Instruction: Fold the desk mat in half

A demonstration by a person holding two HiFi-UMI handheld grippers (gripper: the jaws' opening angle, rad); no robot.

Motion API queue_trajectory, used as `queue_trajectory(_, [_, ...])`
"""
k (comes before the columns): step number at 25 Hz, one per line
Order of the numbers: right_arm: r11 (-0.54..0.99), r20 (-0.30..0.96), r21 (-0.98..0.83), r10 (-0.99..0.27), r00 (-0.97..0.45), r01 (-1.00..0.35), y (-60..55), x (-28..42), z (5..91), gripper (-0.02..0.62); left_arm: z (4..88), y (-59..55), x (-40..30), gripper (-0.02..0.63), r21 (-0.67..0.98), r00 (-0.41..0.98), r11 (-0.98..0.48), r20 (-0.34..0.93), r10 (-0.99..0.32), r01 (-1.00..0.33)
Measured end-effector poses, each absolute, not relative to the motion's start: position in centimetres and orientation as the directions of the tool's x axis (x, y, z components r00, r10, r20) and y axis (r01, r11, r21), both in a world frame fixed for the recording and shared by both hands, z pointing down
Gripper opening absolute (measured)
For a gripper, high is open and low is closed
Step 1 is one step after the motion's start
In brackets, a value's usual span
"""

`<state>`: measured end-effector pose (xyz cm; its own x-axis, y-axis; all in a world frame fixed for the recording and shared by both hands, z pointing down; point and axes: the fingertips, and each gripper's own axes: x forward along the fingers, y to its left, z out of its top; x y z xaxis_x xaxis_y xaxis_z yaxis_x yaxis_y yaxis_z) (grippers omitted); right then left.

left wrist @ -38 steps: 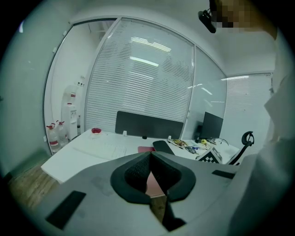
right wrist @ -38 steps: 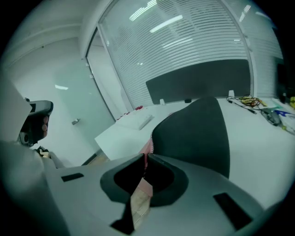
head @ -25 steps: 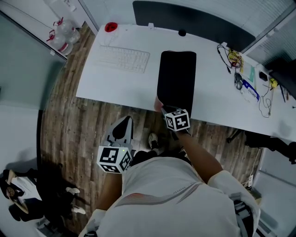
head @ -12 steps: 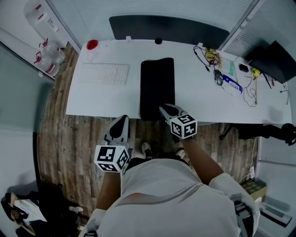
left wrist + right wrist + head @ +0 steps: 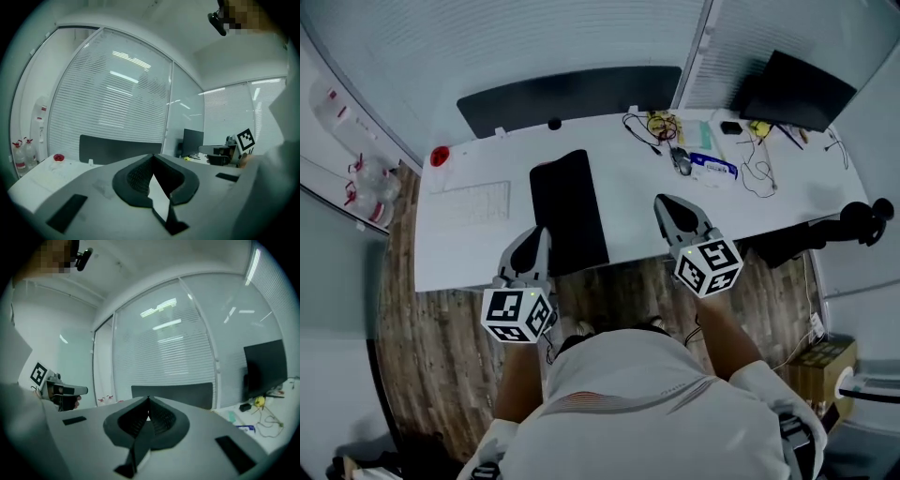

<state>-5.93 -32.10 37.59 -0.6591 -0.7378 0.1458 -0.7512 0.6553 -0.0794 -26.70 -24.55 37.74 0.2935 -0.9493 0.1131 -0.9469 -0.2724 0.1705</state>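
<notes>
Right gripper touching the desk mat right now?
Apart. Head view: the right gripper, fingers closing shut on nothing, sits right of the desk mat with a strip of bare white table between them.

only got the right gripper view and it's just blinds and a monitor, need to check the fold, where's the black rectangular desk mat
observer: the black rectangular desk mat lies flat on the white desk, to the left of the right gripper and apart from it.
operator: does it look folded
observer: it shows as a narrow strip, its long side running from the desk's near edge toward the back. it looks folded, though the head view shows no layered edge.
operator: left gripper holding any of it
observer: no. the left gripper has its jaws together with nothing between them. in the head view it sits by the mat's near left corner.
</notes>
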Motion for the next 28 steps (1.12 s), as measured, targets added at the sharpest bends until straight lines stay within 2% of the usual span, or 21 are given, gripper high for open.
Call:
queue_trajectory(6, [0.569,0.060,-0.024,-0.820,-0.570,-0.822,-32.0,0.5,33.0,0.052,35.6,-26.4,-22.6,0.012,0.139,0.338,-0.325,0.085,-0.937,-0.936])
queue_trajectory(11, [0.548,0.055,-0.039,-0.834,-0.550,-0.835,-32.0,3.4,33.0,0.052,35.4,-27.0,-19.8,0.012,0.123,0.364,-0.353,0.090,-0.927,-0.928])
queue_trajectory(28, [0.585,0.066,-0.048,-0.807,-0.587,-0.810,-32.2,4.4,33.9,0.052,35.6,-27.2,-16.3,0.012,0.121,0.376,-0.363,0.104,-0.921,-0.924])
